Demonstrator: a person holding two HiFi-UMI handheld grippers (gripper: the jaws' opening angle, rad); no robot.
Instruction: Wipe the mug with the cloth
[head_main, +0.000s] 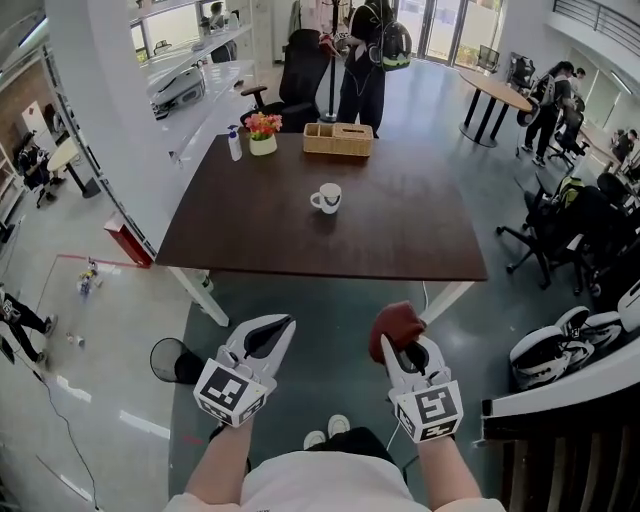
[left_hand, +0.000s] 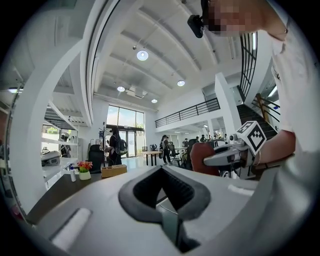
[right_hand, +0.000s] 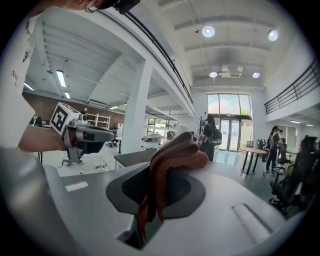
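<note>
Nearest, the left gripper (head_main: 280, 325) has its jaws together with nothing between them. The right gripper (head_main: 404, 338) is clamped on a bunched reddish-brown cloth (head_main: 397, 324). Farther out, a white mug (head_main: 327, 198) stands upright mid-way across the dark table (head_main: 400, 235), its inside unreadable. At the far edge a white pot (head_main: 263, 145) holds flowers (head_main: 263, 124), beside a wicker basket (head_main: 338, 139).
</note>
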